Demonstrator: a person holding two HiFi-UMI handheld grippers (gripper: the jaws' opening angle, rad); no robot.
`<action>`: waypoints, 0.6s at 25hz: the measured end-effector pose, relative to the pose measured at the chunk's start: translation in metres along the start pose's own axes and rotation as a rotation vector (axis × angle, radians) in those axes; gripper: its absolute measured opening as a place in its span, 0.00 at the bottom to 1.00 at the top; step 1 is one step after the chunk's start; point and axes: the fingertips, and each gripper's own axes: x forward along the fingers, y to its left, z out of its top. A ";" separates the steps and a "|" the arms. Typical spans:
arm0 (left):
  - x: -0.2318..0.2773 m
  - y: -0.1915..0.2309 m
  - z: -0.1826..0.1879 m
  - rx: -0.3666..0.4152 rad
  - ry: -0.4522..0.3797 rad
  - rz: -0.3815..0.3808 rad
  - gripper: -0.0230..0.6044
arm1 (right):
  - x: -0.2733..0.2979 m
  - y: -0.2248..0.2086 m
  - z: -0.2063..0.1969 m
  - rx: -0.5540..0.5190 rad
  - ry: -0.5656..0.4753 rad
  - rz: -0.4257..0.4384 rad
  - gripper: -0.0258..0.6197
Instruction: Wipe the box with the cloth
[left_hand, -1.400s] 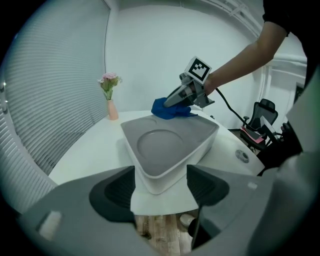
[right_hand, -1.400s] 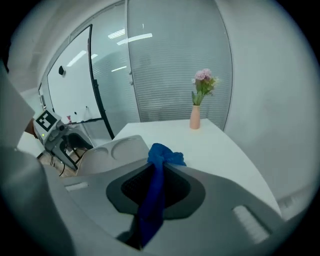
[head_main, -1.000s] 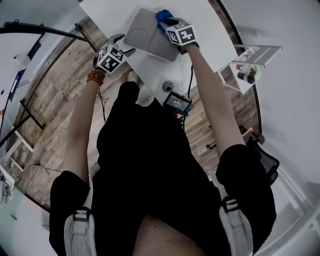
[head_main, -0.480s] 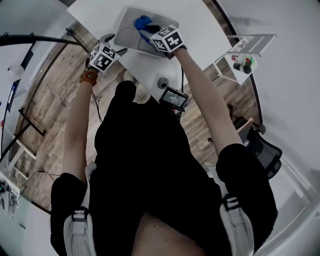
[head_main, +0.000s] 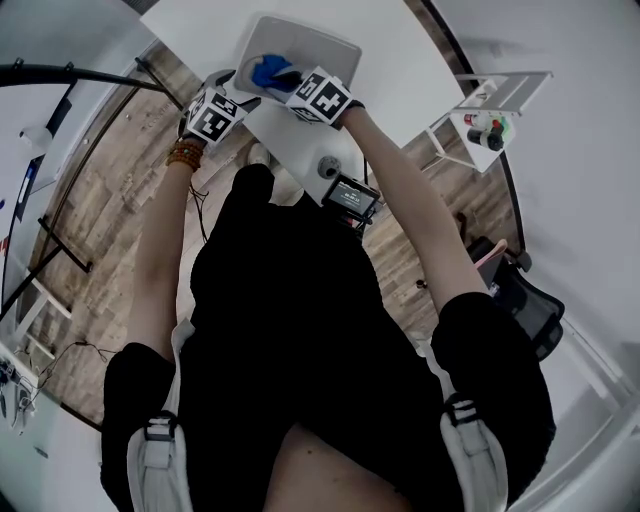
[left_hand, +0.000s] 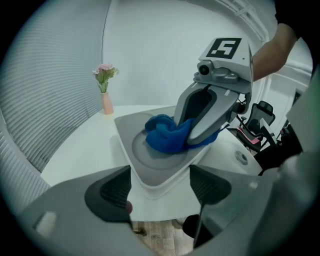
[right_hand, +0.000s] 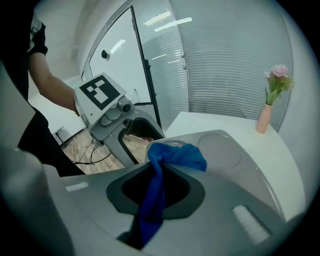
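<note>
A shallow grey box (head_main: 322, 45) lies on the white table (head_main: 400, 60). My right gripper (head_main: 285, 80) is shut on a blue cloth (head_main: 267, 72) and presses it onto the box's near left part. The right gripper view shows the cloth (right_hand: 176, 152) bunched on the box (right_hand: 240, 155), with a strip running back between the jaws of my right gripper (right_hand: 159, 172). My left gripper (left_hand: 160, 187) grips the near corner of the box (left_hand: 150, 167), one pad on each side. Just beyond it, the cloth (left_hand: 167, 137) sits under the right gripper (left_hand: 195, 140).
A pink vase of flowers (left_hand: 104, 90) stands at the table's far side. A round cable port (head_main: 329, 170) sits near the table's front edge, and a small screen device (head_main: 352, 203) hangs below it. A side shelf with small items (head_main: 490, 130) stands to the right.
My right gripper has slid the blue cloth across the box from its far right corner toward the near left. The left gripper has stayed at the box's corner.
</note>
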 end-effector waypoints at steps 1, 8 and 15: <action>0.001 0.000 0.000 -0.005 -0.003 0.001 0.61 | 0.000 0.004 0.000 0.001 -0.004 0.005 0.15; 0.003 -0.001 0.000 -0.021 -0.037 0.008 0.61 | 0.003 0.036 -0.006 -0.021 -0.001 0.055 0.14; 0.005 -0.007 -0.006 -0.060 -0.032 -0.009 0.67 | -0.016 0.054 -0.008 0.050 -0.008 0.279 0.14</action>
